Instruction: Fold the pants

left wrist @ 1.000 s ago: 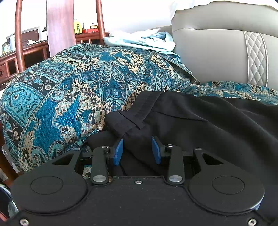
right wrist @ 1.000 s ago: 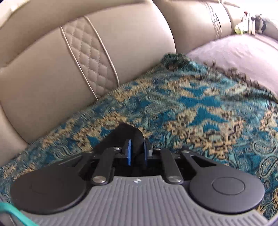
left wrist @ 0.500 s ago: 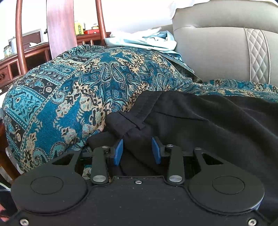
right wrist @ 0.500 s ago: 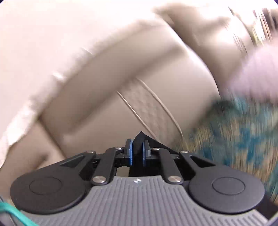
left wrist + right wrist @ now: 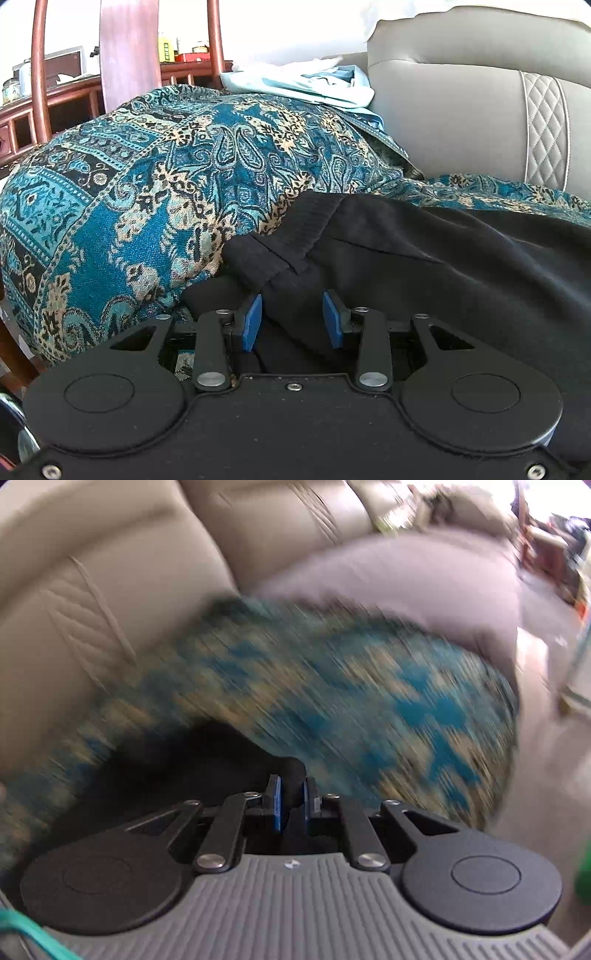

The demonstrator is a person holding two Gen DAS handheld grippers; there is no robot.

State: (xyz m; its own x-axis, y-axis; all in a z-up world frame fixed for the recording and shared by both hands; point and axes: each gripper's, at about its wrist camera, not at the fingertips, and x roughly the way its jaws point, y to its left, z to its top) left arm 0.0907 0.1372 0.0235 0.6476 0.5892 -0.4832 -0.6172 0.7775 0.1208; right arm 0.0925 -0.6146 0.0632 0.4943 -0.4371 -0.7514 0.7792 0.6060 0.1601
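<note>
Black pants [image 5: 424, 266] lie on a teal patterned sofa throw [image 5: 155, 192], waistband end toward the armrest. My left gripper [image 5: 291, 317] is open, its blue pads on either side of a fold of the waistband corner. My right gripper [image 5: 291, 797] is shut on a bunch of the black pants [image 5: 192, 760], held above the blurred throw [image 5: 351, 686].
The beige leather sofa back [image 5: 461, 118] rises behind. A pile of light blue cloth [image 5: 306, 85] lies on the armrest. A wooden chair and shelf [image 5: 122, 55] stand at the far left. A mauve cushion [image 5: 424, 583] lies beyond the throw.
The right gripper has swung fast with the pant cloth held, tilting up toward the sofa back and then down over the throw. The left gripper has stayed open at the waistband.
</note>
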